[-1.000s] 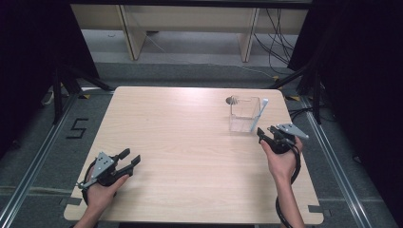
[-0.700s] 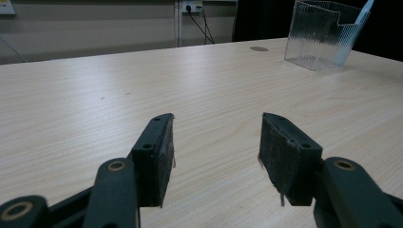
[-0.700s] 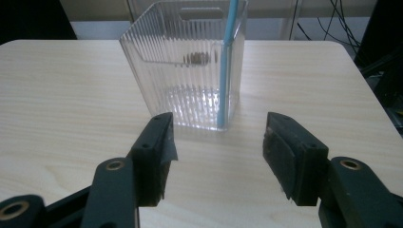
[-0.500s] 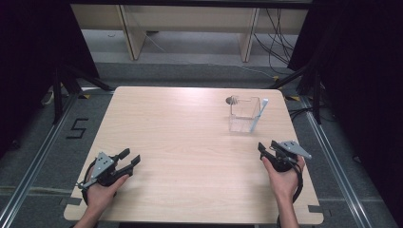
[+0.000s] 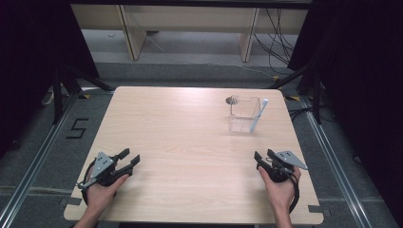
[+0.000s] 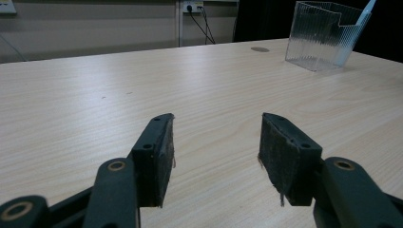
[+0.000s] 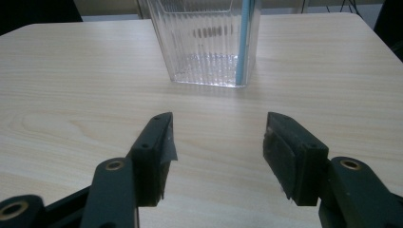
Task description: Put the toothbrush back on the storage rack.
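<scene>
A clear ribbed plastic box stands on the wooden table at the far right, with a light blue stick leaning inside it. The box and the stick lie straight ahead in the right gripper view. My right gripper rests near the table's front right, open, nothing between its jaws. At the front left my left gripper is open and empty too. The box sits far off at the upper right of the left gripper view.
A small round dark spot marks the tabletop just behind the box. The table's right edge runs close beside my right hand. Shelving legs and cables stand on the floor beyond the far edge.
My right gripper has drawn back from beside the box toward the front of the table and sunk lower. The left gripper has stayed put.
</scene>
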`<state>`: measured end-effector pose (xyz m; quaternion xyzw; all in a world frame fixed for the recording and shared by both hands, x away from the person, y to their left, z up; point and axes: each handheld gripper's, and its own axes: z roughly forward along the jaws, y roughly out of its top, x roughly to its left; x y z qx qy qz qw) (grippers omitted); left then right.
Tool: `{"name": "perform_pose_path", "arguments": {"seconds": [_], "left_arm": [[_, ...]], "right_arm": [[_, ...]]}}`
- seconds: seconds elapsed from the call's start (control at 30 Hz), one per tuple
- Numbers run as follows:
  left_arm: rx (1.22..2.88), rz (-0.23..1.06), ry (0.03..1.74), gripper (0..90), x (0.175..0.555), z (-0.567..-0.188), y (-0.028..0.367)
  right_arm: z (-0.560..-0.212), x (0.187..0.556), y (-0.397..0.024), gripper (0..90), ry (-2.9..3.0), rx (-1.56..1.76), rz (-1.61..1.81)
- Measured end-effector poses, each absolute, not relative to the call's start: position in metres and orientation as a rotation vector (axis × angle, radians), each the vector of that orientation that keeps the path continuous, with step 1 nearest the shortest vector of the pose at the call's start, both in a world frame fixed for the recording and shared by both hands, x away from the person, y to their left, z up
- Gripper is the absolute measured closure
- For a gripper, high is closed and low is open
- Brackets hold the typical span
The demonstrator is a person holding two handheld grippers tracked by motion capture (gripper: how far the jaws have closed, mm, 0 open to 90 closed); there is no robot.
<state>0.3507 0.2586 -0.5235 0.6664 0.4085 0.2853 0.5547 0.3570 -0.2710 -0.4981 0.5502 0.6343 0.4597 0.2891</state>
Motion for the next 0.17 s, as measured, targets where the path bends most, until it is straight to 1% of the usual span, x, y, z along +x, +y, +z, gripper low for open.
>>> {"name": "perform_pose_path", "arguments": {"seconds": [0.17], "left_arm": [[1.557, 0.67, 0.964, 45.0, 0.3512, -0.5241, 0.2588]], "right_arm": [[-0.4997, 0.3572, -0.2678, 44.5, 1.705, 1.458, 1.224]]}}
